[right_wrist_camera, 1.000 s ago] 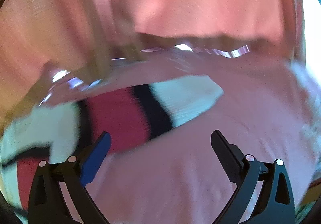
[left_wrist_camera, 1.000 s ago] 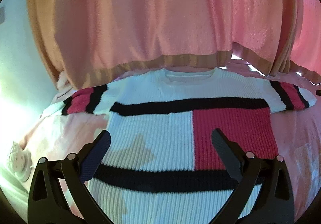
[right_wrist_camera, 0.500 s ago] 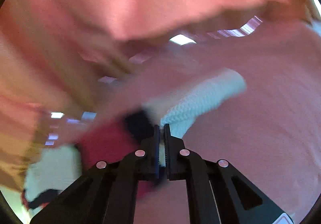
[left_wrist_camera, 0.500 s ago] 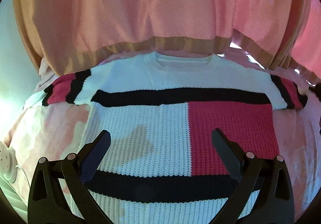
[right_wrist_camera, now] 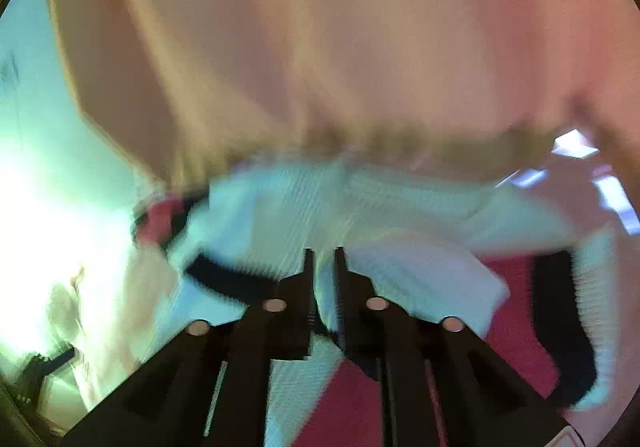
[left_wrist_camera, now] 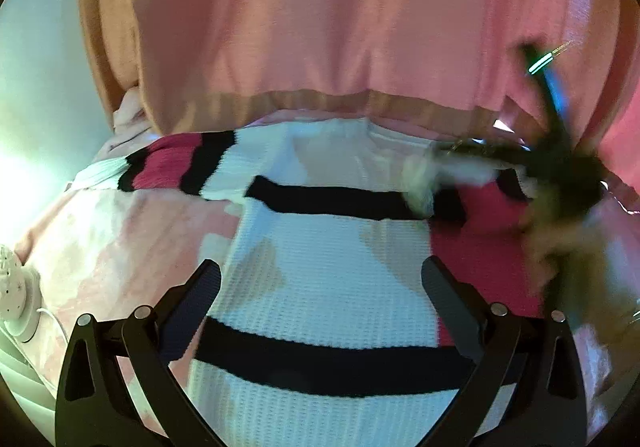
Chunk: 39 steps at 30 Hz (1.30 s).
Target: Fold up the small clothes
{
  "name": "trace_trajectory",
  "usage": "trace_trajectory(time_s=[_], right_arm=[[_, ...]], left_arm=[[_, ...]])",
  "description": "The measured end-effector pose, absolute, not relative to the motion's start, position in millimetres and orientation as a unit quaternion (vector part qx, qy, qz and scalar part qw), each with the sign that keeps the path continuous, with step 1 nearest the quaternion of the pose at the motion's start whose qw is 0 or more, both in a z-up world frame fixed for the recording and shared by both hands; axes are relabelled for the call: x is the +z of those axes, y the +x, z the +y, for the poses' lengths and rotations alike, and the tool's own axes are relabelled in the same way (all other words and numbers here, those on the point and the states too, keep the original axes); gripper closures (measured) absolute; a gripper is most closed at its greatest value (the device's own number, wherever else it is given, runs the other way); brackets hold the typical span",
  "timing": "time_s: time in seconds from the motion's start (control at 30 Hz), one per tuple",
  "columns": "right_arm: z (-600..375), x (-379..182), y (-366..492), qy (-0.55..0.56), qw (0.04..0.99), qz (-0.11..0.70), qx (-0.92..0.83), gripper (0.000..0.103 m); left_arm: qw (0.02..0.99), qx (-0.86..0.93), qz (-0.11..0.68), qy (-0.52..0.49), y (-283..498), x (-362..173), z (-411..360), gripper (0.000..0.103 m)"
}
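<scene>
A: Bed [left_wrist_camera: 132, 231] first, pink cover, with the jumper [left_wrist_camera: 320, 275] spread flat on it, chest up, neck toward the curtain [left_wrist_camera: 320, 27]. How do you reckon it handles?

B: Soft, chunky knit, light enough but floppy. It will sag and drag wherever it isn't held, so I would take it by an edge: cuff, hem or shoulder seam, never the middle.

A: And the sleeves?

B: The left sleeve [left_wrist_camera: 180, 167] lies straight out, striped, untouched. The right sleeve [right_wrist_camera: 400, 275] is up off the cover and crossing over the red chest panel.

A: Who has it?

B: The right gripper [right_wrist_camera: 322, 253]. Its jaws have just been easing apart a little, yet they stand nearly together with white knit between them. Pinching the sleeve, I judge, though the blur makes the contact hard to read.

A: The other one?

B: The left gripper [left_wrist_camera: 320, 287] hangs spread wide above the jumper's lower chest, holding nothing, the black stripe just beneath it.
</scene>
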State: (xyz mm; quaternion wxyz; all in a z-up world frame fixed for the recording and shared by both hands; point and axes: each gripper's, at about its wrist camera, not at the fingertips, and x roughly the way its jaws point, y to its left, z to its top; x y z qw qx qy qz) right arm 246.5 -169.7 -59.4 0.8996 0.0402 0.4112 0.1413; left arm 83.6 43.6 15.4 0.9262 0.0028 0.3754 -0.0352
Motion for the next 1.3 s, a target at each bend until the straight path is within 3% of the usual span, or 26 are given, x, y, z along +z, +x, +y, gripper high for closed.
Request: trace_trajectory(time_s=[0.1,0.13,0.23,0.27,0.37,0.53,0.63,0.67,0.7,0.73,0.77,0.8,0.93,1.07,1.13,1.17,1.2,1.27,1.3], right_arm=[[-162,-61,231,0.015,0.903,0.404,0.147,0.086],[-170,-52,223,0.012,0.906,0.398,0.142,0.081],[-222,-21,181,-0.003,0.925,0.371,0.078,0.044],[-245,-15,168,-0.017,0.930,0.364,0.040,0.038],[-300,-8,129,-0.013,0.934,0.355,-0.051,0.037],[-369,-27,105,0.130,0.915,0.375,-0.077,0.036],[-371,-31,107,0.117,0.916,0.374,-0.085,0.036],[-368,-30,108,0.094,0.919,0.372,-0.094,0.036],[-364,-33,109,0.077,0.920,0.370,-0.098,0.036],[-365,-33,107,0.068,0.921,0.370,-0.100,0.035],[-364,-34,109,0.056,0.922,0.370,-0.102,0.034],[-366,-34,108,0.050,0.921,0.371,-0.103,0.033],[-371,-49,115,0.032,0.916,0.385,-0.108,0.033],[-374,-75,129,0.018,0.902,0.417,-0.107,0.032],[-370,-85,135,0.017,0.898,0.430,-0.091,0.032],[-367,-89,138,0.016,0.897,0.434,-0.084,0.032],[-362,-92,140,0.013,0.897,0.436,-0.076,0.032],[-352,-99,145,-0.001,0.895,0.442,-0.063,0.031],[-345,-105,150,-0.018,0.893,0.446,-0.061,0.031]], left_arm=[[0.923,-0.032,0.383,-0.008,92,12,58,0.005],[0.923,-0.035,0.383,-0.014,94,12,61,0.005],[0.923,-0.046,0.381,-0.031,107,11,63,0.005],[0.921,-0.054,0.385,-0.032,112,9,60,0.005],[0.916,-0.079,0.393,-0.018,135,1,28,0.005],[0.911,-0.123,0.392,0.040,168,-18,-44,0.005],[0.903,-0.105,0.404,0.104,194,-45,-80,0.008],[0.901,-0.095,0.407,0.114,204,-55,-86,0.023],[0.896,-0.095,0.419,0.116,211,-62,-87,0.046],[0.883,-0.101,0.445,0.107,222,-72,-84,0.056],[0.874,-0.113,0.465,0.078,230,-78,-76,0.082],[0.871,-0.121,0.474,0.047,235,-79,-66,0.096],[0.884,-0.074,0.456,-0.068,250,-59,-3,0.096],[0.883,-0.048,0.461,-0.072,252,-71,20,0.096],[0.881,-0.059,0.464,-0.077,250,-73,17,0.090],[0.883,-0.060,0.460,-0.071,250,-71,13,0.079],[0.884,-0.061,0.457,-0.069,251,-70,11,0.061],[0.889,-0.053,0.448,-0.071,252,-71,9,0.045],[0.889,-0.050,0.450,-0.073,256,-74,8,0.045]])
